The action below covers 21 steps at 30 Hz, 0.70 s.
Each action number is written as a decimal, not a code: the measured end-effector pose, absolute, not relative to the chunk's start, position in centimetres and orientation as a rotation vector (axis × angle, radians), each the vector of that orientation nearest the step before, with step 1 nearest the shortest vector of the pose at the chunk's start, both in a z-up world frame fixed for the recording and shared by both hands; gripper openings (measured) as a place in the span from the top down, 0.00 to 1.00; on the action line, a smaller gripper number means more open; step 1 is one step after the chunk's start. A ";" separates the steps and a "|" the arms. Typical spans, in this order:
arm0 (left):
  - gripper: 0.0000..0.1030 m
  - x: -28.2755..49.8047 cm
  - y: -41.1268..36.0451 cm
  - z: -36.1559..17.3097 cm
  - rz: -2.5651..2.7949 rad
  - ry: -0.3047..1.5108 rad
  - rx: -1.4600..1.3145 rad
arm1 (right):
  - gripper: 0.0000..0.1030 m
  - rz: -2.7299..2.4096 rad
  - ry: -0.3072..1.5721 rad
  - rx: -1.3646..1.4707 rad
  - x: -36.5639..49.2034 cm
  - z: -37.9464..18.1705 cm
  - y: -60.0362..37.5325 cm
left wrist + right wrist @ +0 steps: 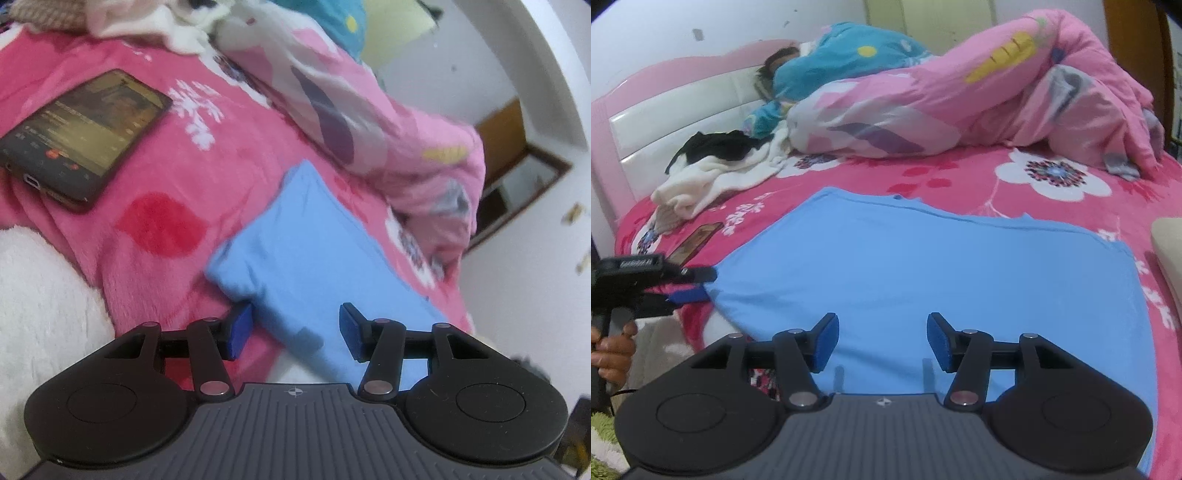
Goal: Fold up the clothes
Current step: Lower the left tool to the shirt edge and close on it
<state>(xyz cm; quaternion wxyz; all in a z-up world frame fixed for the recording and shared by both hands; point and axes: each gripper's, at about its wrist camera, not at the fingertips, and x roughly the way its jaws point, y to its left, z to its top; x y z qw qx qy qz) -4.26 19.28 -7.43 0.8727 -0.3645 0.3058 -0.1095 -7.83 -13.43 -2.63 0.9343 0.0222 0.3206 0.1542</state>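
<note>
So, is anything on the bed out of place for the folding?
Yes: a dark smartphone with its screen lit lies on the pink floral blanket, beside the light blue folded garment. A white fleece cloth with a black garment on it lies crumpled near the headboard.

A light blue garment (pixel 923 266) is lying flat and folded into a broad rectangle on a pink floral bedspread (pixel 960 177). Its long far edge is running from 10 o'clock toward 3 o'clock, slightly wavy, with soft creases showing near 8 o'clock.
</note>
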 end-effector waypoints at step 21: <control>0.62 -5.4 20.2 -8.9 -0.231 0.608 -0.835 | 0.33 0.608 0.701 0.246 5.0 1.1 -2.7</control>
